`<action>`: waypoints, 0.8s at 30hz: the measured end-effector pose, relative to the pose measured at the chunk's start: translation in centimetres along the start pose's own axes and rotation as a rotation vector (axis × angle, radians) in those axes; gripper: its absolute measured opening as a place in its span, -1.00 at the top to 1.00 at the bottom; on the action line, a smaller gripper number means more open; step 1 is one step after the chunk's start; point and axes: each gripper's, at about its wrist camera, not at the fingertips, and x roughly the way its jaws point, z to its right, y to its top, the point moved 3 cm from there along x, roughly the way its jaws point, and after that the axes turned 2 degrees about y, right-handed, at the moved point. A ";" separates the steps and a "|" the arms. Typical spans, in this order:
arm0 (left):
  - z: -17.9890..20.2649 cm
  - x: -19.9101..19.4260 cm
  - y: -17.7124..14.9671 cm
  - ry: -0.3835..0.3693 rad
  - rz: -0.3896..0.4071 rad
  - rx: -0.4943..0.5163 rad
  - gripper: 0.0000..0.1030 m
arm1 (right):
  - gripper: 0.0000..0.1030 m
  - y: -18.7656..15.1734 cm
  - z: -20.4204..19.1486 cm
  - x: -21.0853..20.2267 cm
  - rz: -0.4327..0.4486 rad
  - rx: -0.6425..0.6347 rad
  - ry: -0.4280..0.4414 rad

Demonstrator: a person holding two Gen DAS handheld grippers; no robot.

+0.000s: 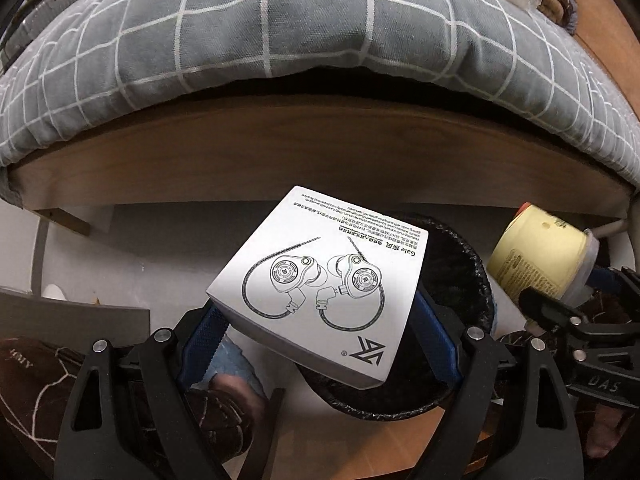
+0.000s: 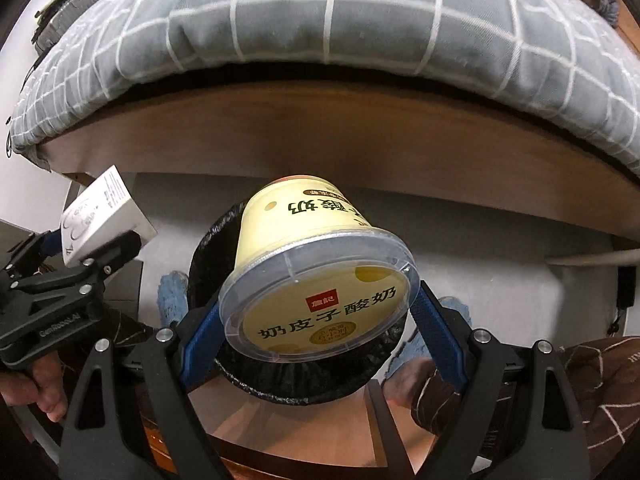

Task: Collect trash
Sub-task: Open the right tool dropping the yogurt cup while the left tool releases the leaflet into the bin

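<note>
My left gripper [image 1: 320, 332] is shut on a white earphone box [image 1: 320, 280] with a line drawing of earbuds, its blue pads [image 1: 202, 344] pressing on the two sides. The box hangs tilted over a bin lined with a black bag [image 1: 460, 276]. In the right wrist view, my right gripper [image 2: 318, 336] is shut on a pale yellow yoghurt cup [image 2: 320, 300] with a clear lid, held on its side above the same bin [image 2: 296, 384]. Each view shows the other gripper beside it: the cup [image 1: 540, 252] at the right, the box [image 2: 100, 216] at the left.
A bed with a grey checked quilt [image 1: 280, 32] and a wooden frame [image 1: 320, 148] overhangs the floor just behind the bin. Brown slippers [image 1: 36, 384] and a person's feet stand close around the bin. A grey panel [image 1: 72, 316] lies at the left.
</note>
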 end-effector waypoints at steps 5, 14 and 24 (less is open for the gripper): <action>0.1 0.6 -0.3 -0.005 -0.008 0.004 -0.58 | -0.63 0.0 -0.2 0.7 -0.015 -0.010 0.018; 0.6 0.7 -0.3 -0.017 -0.013 0.004 -0.57 | -0.86 0.3 -0.1 0.8 -0.002 -0.007 0.017; 2.1 1.0 -0.1 -0.042 -0.010 0.028 -0.57 | -0.86 0.8 3.2 -1.8 0.071 0.068 -0.053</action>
